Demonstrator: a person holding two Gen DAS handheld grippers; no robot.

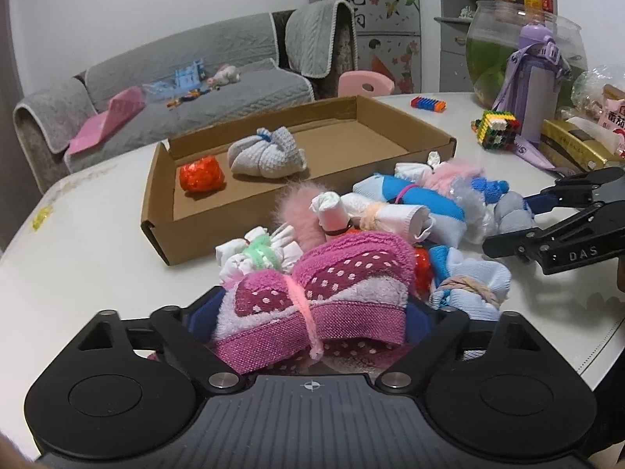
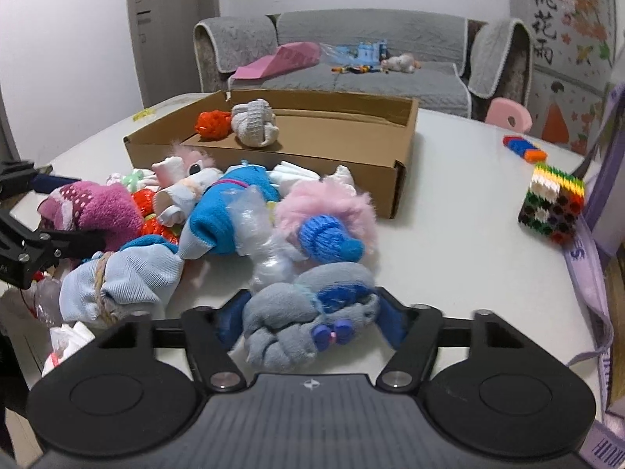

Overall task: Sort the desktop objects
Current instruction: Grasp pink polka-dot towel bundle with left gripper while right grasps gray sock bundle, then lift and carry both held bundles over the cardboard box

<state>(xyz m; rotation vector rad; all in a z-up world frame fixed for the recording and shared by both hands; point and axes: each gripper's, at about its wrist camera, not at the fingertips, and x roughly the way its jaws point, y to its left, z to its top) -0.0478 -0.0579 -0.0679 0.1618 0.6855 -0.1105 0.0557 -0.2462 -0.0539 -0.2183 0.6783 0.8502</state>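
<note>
Two bundles, an orange one (image 1: 202, 178) and a grey waffle-knit one (image 1: 266, 154), are seen in the cardboard box (image 1: 250, 211) on the table (image 1: 78, 273) from the left wrist, where the left gripper (image 1: 312, 320) is closed on a pink dotted towel bundle (image 1: 324, 297). From the right wrist, the right gripper (image 2: 310, 322) is set around a grey sock bundle (image 2: 300, 312), apparently pressing it.

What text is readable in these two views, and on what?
"DAS": on the right gripper.
"桃花雨": on the floral panel behind the sofa.
"番茄": on the snack pack; the rest is cut off.
Purple strap: letters only partly legible.
Bottle label and gold box: too small to read.
</note>
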